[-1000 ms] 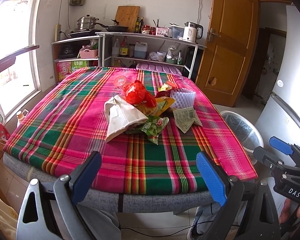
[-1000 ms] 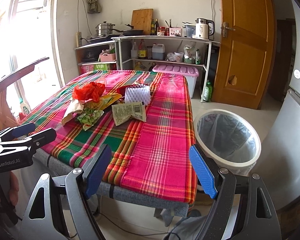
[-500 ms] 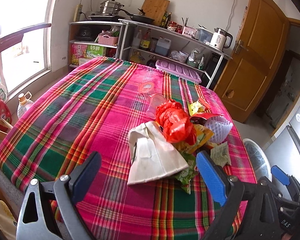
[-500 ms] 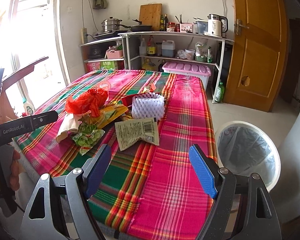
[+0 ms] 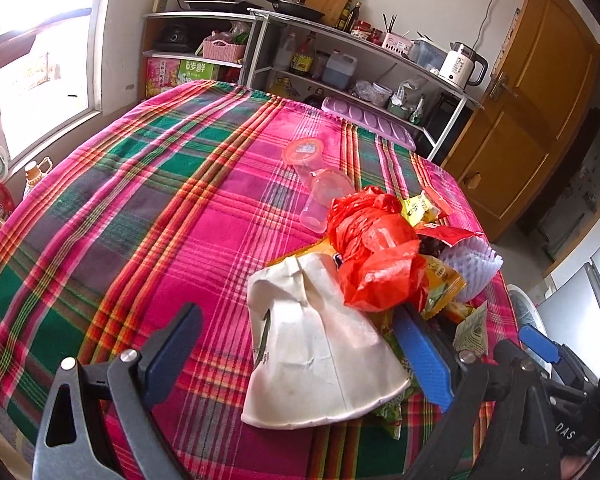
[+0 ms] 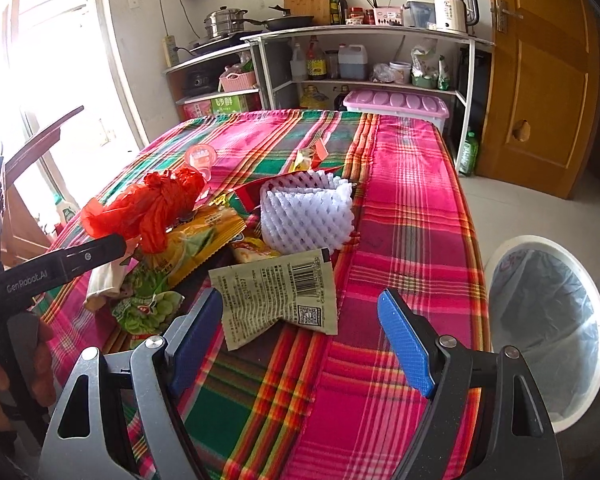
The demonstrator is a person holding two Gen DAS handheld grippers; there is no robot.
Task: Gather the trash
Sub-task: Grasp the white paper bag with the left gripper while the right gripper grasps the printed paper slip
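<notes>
A pile of trash lies on the plaid-covered table point(image 5: 140, 208). It holds a white paper bag point(image 5: 320, 352), a red plastic bag point(image 5: 376, 248), a white foam fruit net point(image 6: 306, 210), a pale green sachet point(image 6: 278, 294), yellow and green snack wrappers point(image 6: 196, 244) and a clear plastic cup point(image 5: 320, 196). My left gripper point(image 5: 296, 356) is open, its fingers on either side of the white paper bag. My right gripper point(image 6: 300, 336) is open, just in front of the pale green sachet. A white trash bin point(image 6: 548, 320) with a liner stands on the floor right of the table.
Kitchen shelves point(image 6: 364, 64) with pots, bottles and a kettle point(image 6: 454, 4) stand behind the table. A wooden door point(image 6: 540, 72) is at the back right. A window point(image 5: 40, 80) is on the left, with bottles on the floor below it.
Both grippers have moved forward over the table toward the trash pile. The left one has come around the white paper bag; the right one has neared the green sachet. Both stay open.
</notes>
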